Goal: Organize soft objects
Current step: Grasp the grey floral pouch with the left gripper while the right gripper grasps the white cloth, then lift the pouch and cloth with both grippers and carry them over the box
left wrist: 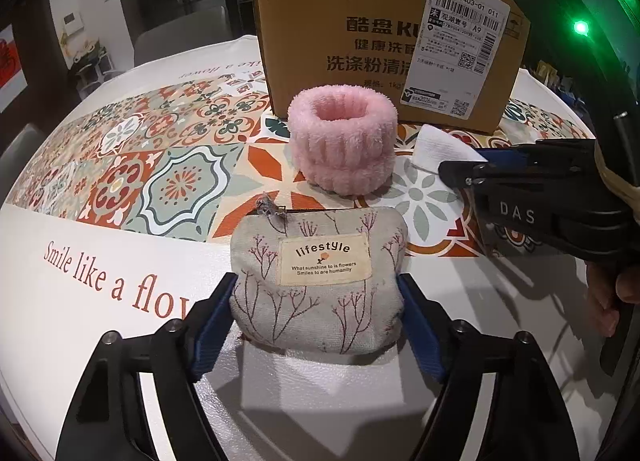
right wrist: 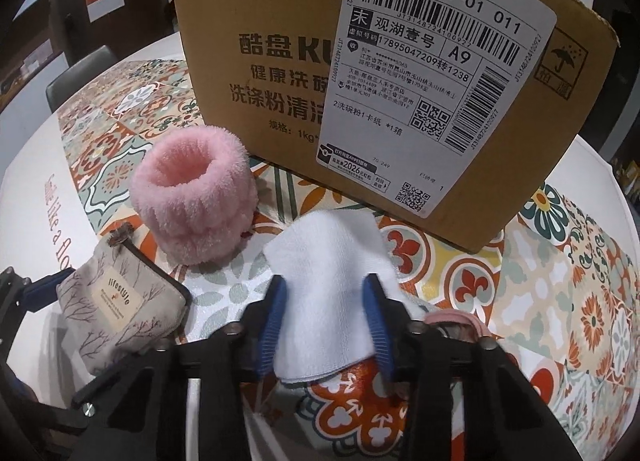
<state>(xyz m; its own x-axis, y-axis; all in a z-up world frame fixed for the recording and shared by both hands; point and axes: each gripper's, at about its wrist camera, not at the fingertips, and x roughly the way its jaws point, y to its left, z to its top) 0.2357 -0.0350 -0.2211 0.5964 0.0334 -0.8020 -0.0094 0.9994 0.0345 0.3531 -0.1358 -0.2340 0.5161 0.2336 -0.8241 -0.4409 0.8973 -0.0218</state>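
Pouch: a grey fabric zip pouch [left wrist: 320, 281] printed with bare twigs and a cream "lifestyle" label lies on the near white part of the tablecloth, zipper side away from the left wrist camera.
Left gripper: the left gripper [left wrist: 318, 325] straddles the near end of the pouch, a blue pad pressed against each side (the cloth bulges slightly between them), so it has hold of the pouch at a fairly wide spread.
White cloth: a folded white cloth [right wrist: 332, 285] lies on the patterned tiles to the right of the pouch, just in front of the box.
Right gripper: the right gripper [right wrist: 326, 325] is drawn in narrowly on the cloth, both blue pads pinching its near half; something pink shows just beside its right finger, too hidden to name.
Pink band: a fluffy pink towelling band [left wrist: 342, 143] stands upright like a ring between pouch and box, apart from both.
Box: a brown cardboard box [left wrist: 340, 1] with Chinese print and a shipping label stands at the far side.
Tablecloth: the tablecloth [left wrist: 80, 321] has a white border reading "Smile like a flower" around orange and green tile patterns.
Hand: a person's fingers [left wrist: 612, 297] show under the right gripper's body, at the right edge.
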